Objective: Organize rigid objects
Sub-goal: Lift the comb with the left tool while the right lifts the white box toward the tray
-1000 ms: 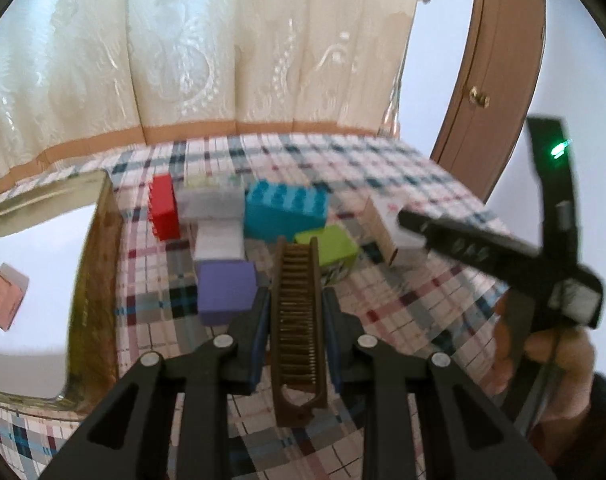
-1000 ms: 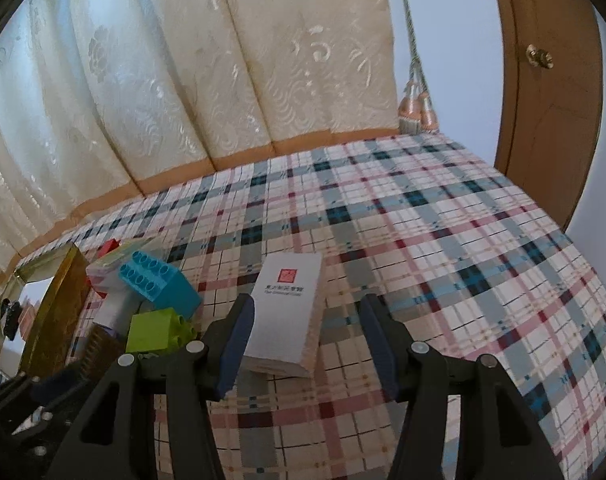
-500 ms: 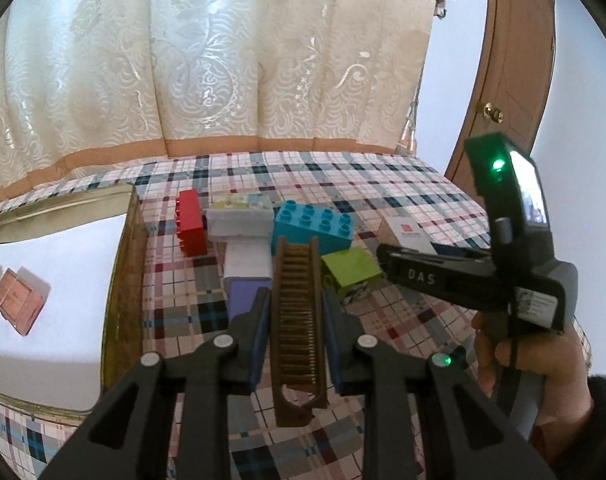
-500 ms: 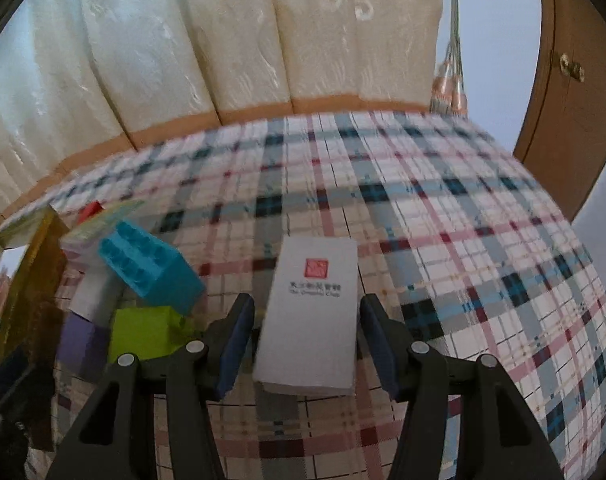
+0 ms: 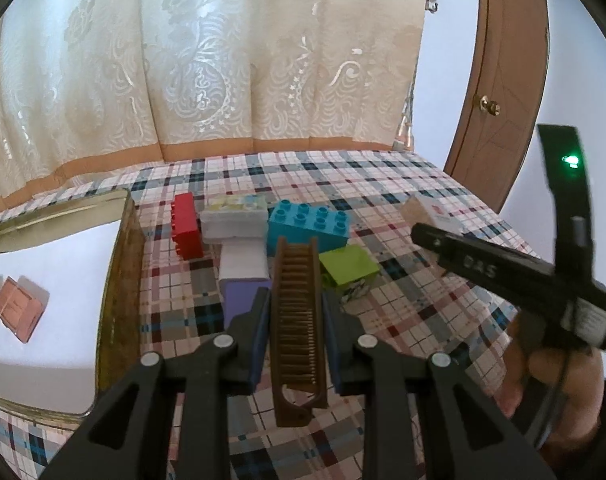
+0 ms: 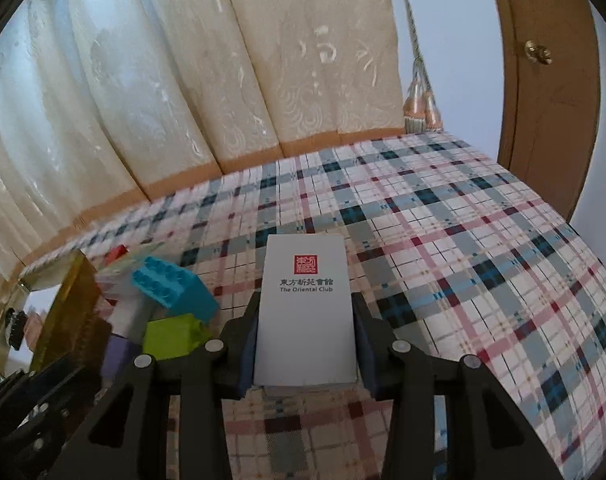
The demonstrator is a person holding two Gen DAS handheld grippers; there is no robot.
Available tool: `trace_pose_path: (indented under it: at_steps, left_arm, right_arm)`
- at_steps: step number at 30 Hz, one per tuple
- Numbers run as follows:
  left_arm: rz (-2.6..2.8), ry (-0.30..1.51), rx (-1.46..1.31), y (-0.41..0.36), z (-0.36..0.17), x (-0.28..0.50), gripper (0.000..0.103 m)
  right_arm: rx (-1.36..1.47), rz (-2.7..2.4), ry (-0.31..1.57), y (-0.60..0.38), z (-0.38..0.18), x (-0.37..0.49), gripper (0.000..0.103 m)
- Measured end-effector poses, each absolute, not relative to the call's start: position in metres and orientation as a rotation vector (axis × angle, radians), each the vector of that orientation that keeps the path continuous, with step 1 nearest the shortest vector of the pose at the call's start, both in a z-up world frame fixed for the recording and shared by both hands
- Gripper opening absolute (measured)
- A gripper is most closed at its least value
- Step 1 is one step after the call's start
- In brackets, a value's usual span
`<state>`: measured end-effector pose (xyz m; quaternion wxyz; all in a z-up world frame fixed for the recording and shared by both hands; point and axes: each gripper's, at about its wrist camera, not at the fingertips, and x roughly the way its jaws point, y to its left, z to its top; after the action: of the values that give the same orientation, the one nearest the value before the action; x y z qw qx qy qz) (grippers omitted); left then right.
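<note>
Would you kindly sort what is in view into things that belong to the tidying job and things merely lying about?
Job:
- brown comb
- white box
- blue block
- green block
- red block
- purple block
- gold tray

Lying about:
- curtain
- door
- plaid cloth

- A cream patterned curtain (image 5: 207, 64) with a tan hem hangs behind the bench (image 5: 383, 184), which wears a plaid cloth;
- a tassel cord (image 6: 421, 100) hangs at the curtain's right edge;
- a brown door (image 6: 551, 92) with a brass knob (image 6: 538, 52) stands at right, beside a pale wall (image 5: 455, 60).
</note>
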<state>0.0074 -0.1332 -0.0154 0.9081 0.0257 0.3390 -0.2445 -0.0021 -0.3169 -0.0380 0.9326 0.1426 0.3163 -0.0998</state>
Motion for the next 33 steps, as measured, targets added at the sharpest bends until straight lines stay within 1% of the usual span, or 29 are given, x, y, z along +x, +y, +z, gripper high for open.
trace_pose_path:
  at_steps: [9,23,33]
  left_arm:
    - [-0.5,0.677,0.072,-0.133,-0.013,0.005,0.023]
    - [-0.47,0.647,0.089,-0.127,-0.009,0.003,0.023]
    - [-0.465,0.635,0.061,-0.115,-0.004,0.004,0.023]
  right_arm:
    - [0.257,-0.218,0.557,-0.296,-0.025,-0.022,0.044]
    - [0.246,-0.171,0.494,-0.278,-0.018,-0.032,0.044]
    - [0.262,-0.166,0.489,-0.274,-0.018,-0.034,0.044]
